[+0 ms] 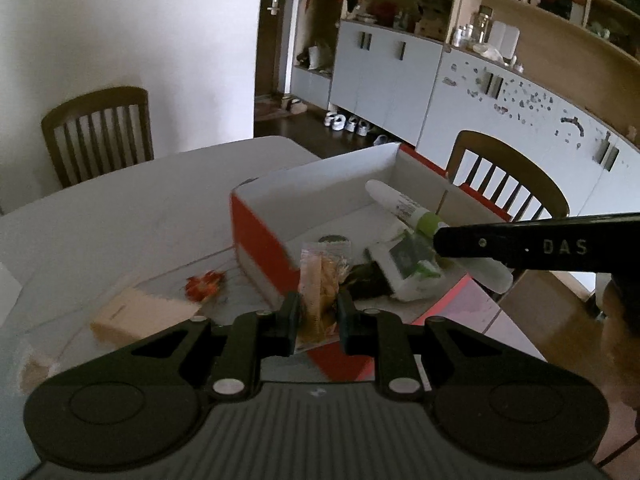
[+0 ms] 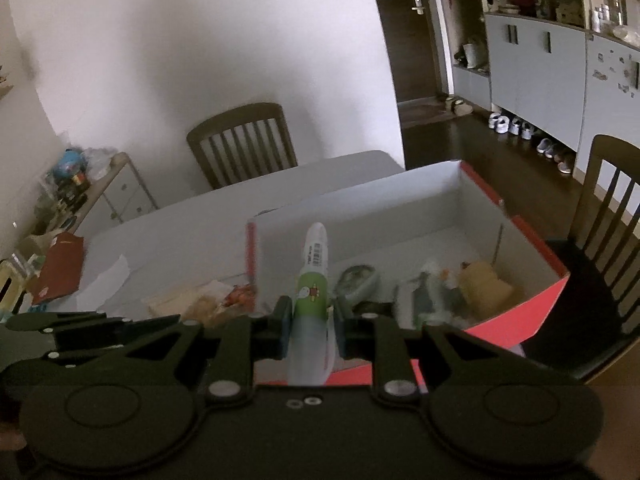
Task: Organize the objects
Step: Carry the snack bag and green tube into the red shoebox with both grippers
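A red box with a white inside (image 1: 256, 236) (image 2: 516, 320) sits on the white table (image 1: 140, 200). My left gripper (image 1: 318, 316) is shut on a clear snack packet (image 1: 320, 280) and holds it above the box's near corner. My right gripper (image 2: 310, 328) is shut on a white and green tube (image 2: 314, 276) and holds it over the box; the tube also shows in the left wrist view (image 1: 404, 204). Inside the box lie a white carton (image 1: 404, 268), a round tin (image 2: 356, 280) and a yellow item (image 2: 484, 284).
On the table left of the box lie a red wrapper (image 1: 202, 286) and a beige box (image 1: 140, 312). A red booklet (image 2: 60, 268) and white paper (image 2: 104, 284) lie further left. Wooden chairs (image 1: 100, 132) (image 1: 508, 176) stand around the table. Cabinets (image 1: 400, 76) line the far wall.
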Available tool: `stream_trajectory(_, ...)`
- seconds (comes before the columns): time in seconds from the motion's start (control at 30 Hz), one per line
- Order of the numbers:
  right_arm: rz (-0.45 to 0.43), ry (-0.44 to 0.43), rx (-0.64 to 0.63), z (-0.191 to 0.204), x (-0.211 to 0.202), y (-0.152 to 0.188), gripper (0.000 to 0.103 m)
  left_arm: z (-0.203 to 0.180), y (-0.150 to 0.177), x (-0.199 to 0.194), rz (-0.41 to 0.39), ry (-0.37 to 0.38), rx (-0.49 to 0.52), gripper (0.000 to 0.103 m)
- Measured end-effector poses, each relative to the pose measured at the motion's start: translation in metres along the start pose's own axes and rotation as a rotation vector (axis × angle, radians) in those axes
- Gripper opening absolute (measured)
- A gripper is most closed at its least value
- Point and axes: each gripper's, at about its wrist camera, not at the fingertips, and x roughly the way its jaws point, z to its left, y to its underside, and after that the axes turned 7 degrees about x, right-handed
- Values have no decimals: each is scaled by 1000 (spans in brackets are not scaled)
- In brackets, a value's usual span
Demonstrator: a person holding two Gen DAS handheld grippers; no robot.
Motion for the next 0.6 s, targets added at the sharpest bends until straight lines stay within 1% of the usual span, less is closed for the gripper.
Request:
stream_trajectory(0.3,11,18,2,-39,17,-17,21,-32,-27,41,46,0,31,18)
stream_trajectory(0.6,38,84,1,-79,41,-28,21,-56,-45,89,106,-20,83,18)
